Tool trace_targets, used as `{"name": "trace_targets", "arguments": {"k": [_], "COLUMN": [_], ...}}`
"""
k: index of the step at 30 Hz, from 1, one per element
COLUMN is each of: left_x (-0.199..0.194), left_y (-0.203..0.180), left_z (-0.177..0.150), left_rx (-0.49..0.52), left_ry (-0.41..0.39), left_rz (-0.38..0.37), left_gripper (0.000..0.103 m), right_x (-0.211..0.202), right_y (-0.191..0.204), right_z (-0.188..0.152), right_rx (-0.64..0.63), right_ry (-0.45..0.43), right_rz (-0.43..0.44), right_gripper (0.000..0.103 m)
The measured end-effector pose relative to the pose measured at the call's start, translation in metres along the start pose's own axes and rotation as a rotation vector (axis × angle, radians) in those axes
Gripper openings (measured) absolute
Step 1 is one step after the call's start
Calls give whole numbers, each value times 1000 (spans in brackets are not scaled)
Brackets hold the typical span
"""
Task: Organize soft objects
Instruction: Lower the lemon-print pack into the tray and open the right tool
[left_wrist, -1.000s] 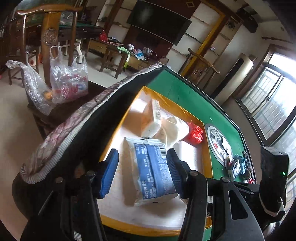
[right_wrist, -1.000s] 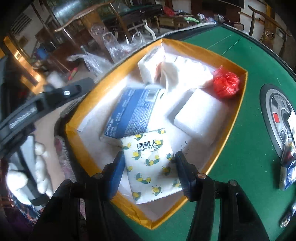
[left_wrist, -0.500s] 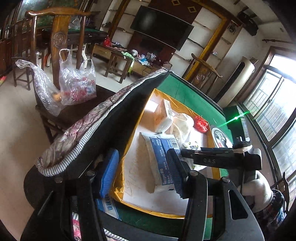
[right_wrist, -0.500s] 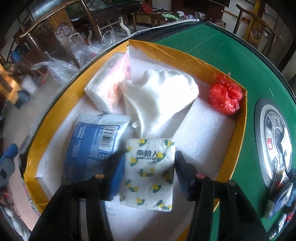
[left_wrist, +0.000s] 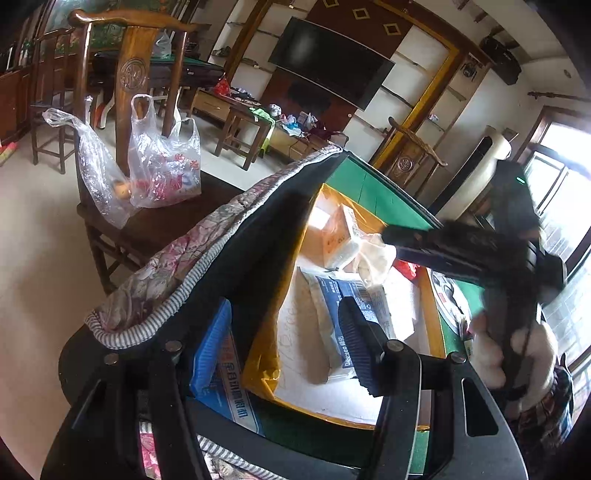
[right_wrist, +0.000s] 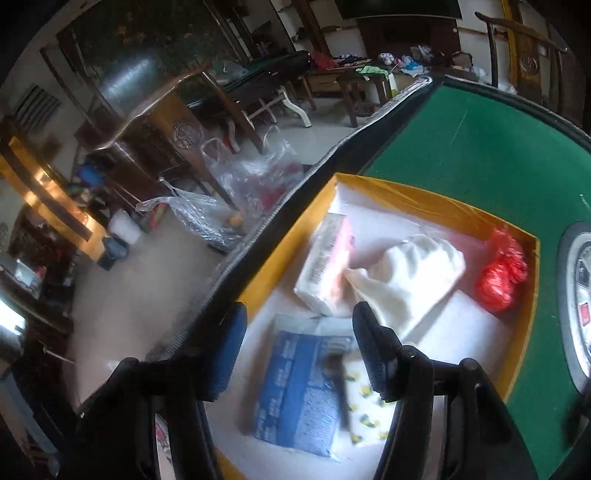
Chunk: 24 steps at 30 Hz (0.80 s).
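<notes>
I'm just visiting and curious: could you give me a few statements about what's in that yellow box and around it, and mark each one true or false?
1. The blue tissue pack lies inside the yellow box. True.
2. The red plastic bag sits outside the box on the green table. False: it is in a corner of the box.
3. The right gripper clamps the lemon-print tissue pack. False: its jaws are empty.
4. A white cloth lies beside the pink tissue pack. True.

both grippers are black frames with round screw heads; the left gripper (left_wrist: 288, 345) and right gripper (right_wrist: 299, 350) carry ribbed blue pads on their fingers (left_wrist: 212, 343).
</notes>
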<state>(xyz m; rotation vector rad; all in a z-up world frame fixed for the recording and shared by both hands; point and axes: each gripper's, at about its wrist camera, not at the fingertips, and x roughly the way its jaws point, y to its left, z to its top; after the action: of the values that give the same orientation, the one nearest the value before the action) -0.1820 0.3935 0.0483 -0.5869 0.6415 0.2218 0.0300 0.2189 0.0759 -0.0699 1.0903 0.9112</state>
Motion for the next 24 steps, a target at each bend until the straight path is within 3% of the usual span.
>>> {"name": "trace_targets", "arguments": {"k": [5,9,13,16,20,22,24], "left_x": [-4,-4,-6,-4,2,1,-2], "left_y": [5,9,18,25,31,29,25], "left_z": [0,-2,0,0,1,2,1], "left_rx": [-4,7,-2,-8,-39,-44,-32], "left_ry": [-2,6,-8,-17,-13,-14,-18], "left_rz": [8,10,22,41,43,40,43], "left_gripper": [59,59,59,59,59,59,59], "right_x": [59,56,14,-8,-5,10,27], "right_y": [2,-1,0,-2,-5,-3,-2], "right_z": [27,29,0,-35,-79,-92,-96], "right_rx": [78,69,-13,-35,-3,2,-13], "right_ry": [82,60,119,234,393,453,465], "right_rz": [106,100,159,278,409,415,357], "right_gripper": [55,55,55,55,55,55,55]}}
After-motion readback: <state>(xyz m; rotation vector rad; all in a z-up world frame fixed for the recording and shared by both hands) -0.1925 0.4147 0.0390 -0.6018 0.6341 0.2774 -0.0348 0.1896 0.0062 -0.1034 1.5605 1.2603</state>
